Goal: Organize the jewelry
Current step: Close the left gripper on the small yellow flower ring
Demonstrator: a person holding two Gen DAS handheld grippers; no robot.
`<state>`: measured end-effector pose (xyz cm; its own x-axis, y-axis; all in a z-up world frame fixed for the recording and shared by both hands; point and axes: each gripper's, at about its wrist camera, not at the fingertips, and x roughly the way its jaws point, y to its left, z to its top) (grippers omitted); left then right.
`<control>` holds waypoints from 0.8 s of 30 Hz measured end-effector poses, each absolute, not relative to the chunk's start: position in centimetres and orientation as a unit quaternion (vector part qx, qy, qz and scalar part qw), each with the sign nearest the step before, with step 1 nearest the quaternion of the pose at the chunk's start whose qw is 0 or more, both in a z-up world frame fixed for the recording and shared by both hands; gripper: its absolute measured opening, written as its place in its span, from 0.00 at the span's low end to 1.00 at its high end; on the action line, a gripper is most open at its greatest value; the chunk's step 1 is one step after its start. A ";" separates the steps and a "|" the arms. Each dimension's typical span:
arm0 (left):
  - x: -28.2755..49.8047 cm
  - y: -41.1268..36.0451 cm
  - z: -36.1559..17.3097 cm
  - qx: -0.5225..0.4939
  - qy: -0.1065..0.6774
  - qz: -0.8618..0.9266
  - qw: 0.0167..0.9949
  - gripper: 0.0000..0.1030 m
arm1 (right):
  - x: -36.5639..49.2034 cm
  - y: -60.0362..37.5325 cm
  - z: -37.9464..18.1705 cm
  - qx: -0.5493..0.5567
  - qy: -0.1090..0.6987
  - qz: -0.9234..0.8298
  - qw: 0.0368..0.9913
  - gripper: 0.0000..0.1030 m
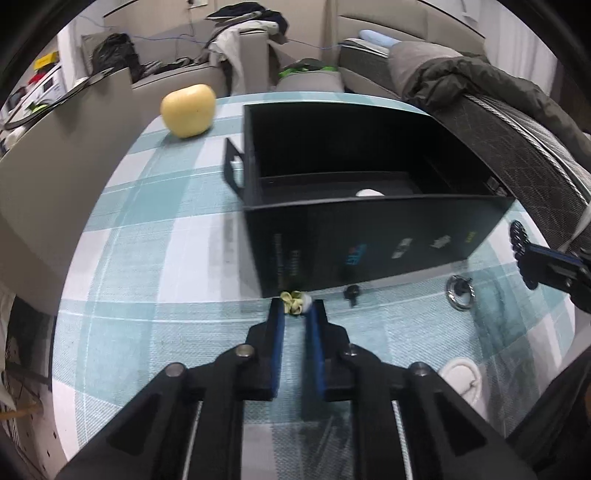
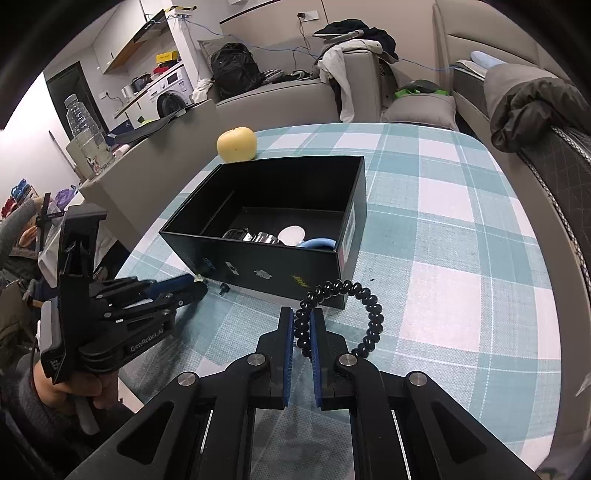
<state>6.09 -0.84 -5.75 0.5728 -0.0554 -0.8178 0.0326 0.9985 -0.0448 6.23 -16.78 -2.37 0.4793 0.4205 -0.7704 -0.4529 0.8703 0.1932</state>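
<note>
With left gripper (image 1: pixel 296 308) pinched on the earring (image 1: pixel 294 302) and right gripper (image 2: pixel 302 325) clamped on the bracelet (image 2: pixel 345 314), we lift both clear over the box (image 2: pixel 258 258) rim.

Ahead of my tools, a grey sofa (image 2: pixel 295 92) heaped with clothes and a black backpack (image 2: pixel 234 70) runs along the pale wall. Far left stands a washing machine (image 2: pixel 171 92) under shelves; an upholstered headboard (image 2: pixel 491 33) sits far right.
</note>
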 end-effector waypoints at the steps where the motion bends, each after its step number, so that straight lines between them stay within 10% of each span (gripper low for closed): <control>1: 6.1 -0.9 -5.8 -0.012 0.461 -0.028 0.887 0.05 | 6.2 -16.8 -2.4 -0.018 0.443 0.254 0.860 0.08; 24: 3.4 -0.6 -1.4 -0.027 0.391 -0.058 0.918 0.05 | 5.4 -16.3 -0.8 -0.005 0.404 0.278 0.871 0.08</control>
